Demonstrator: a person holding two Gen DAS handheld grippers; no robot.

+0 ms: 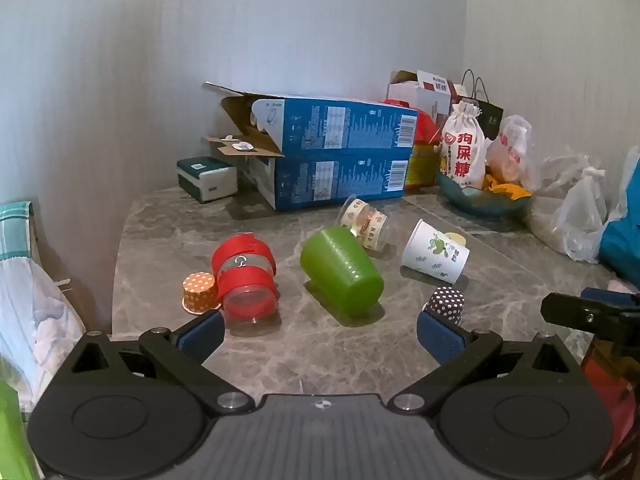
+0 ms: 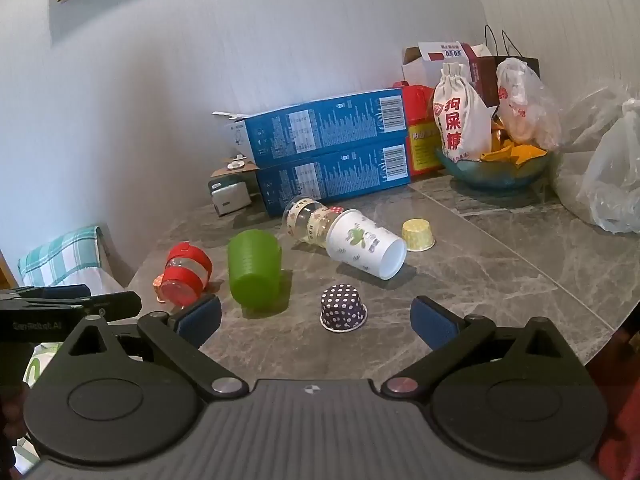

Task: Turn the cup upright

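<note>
Several cups lie on the grey marble table (image 1: 320,352). A green cup (image 1: 340,270) (image 2: 253,270) lies on its side. A clear cup with red tape (image 1: 245,278) (image 2: 184,274), a white printed paper cup (image 1: 436,256) (image 2: 366,244) and a clear cup with patterned tape (image 1: 366,222) (image 2: 306,220) also lie on their sides. A purple dotted cup (image 1: 446,304) (image 2: 343,308), an orange dotted one (image 1: 199,292) and a yellow one (image 2: 418,235) stand upside down. My left gripper (image 1: 320,338) and right gripper (image 2: 318,322) are open and empty, short of the cups.
Two stacked blue boxes (image 1: 340,160) (image 2: 328,152), a small white box (image 1: 208,180), a bowl with a cloth bag (image 1: 480,196) (image 2: 496,168) and plastic bags (image 1: 576,216) (image 2: 612,184) line the back and right. The table's left edge (image 1: 118,272) drops off.
</note>
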